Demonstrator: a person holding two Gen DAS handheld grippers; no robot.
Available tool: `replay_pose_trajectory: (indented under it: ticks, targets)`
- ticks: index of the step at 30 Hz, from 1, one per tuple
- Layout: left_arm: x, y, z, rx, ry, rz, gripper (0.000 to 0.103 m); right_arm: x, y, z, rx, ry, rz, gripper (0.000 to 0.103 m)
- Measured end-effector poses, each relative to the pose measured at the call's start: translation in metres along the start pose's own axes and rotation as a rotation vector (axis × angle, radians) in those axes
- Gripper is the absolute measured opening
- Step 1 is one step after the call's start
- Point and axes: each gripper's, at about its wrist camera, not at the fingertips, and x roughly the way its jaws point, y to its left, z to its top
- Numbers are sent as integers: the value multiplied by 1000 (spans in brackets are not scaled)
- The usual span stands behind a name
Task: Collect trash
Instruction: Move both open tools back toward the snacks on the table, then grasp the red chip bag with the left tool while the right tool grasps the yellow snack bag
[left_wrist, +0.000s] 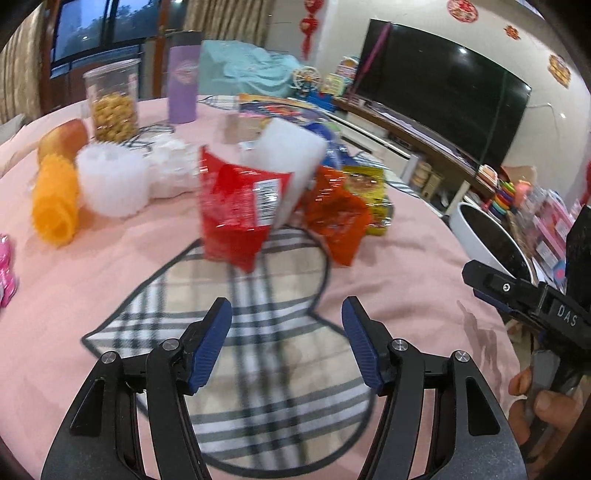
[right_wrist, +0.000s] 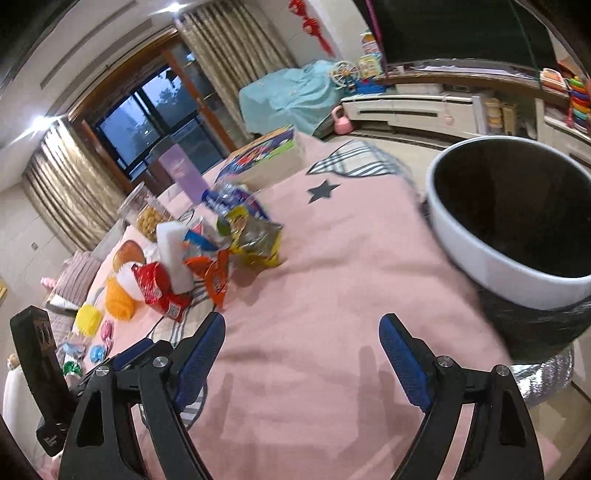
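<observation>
Several crumpled snack wrappers (left_wrist: 236, 206), red foremost

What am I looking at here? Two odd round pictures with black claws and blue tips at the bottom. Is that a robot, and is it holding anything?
No robot: a person holds a two-finger claw in each hand, each carrying a wide-angle camera. One picture looks along the left gripper, the other along the right gripper. Both stand open and empty. On the pink tablecloth lies a heap of snack wrappers: a red wrapper, an orange wrapper and a yellow wrapper. Beside the table stands a bin with a white rim, likely for the trash. Spiky rollers, a snack jar and a purple cup also sit there.
</observation>
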Motion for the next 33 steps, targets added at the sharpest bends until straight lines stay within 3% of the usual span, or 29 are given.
replay_pose_trajectory:
  ticks: [10,24,31,32,33]
  targets:
    - [2,25,4,-44,0,38,67,26,18,2,-45,32,9,87]
    - [23,30,29,-54,8,75,76,57,24,25,-75,59,22,87]
    - [37,33,42,-63,3,78,76,83,33,43,-103,72,33,86]
    - [38,33,42,-62,5,74,75,87,35,45,-111,74,33,85]
    - [39,34,42,-61,5,69,67,90,36,46,-116,77,33,82]
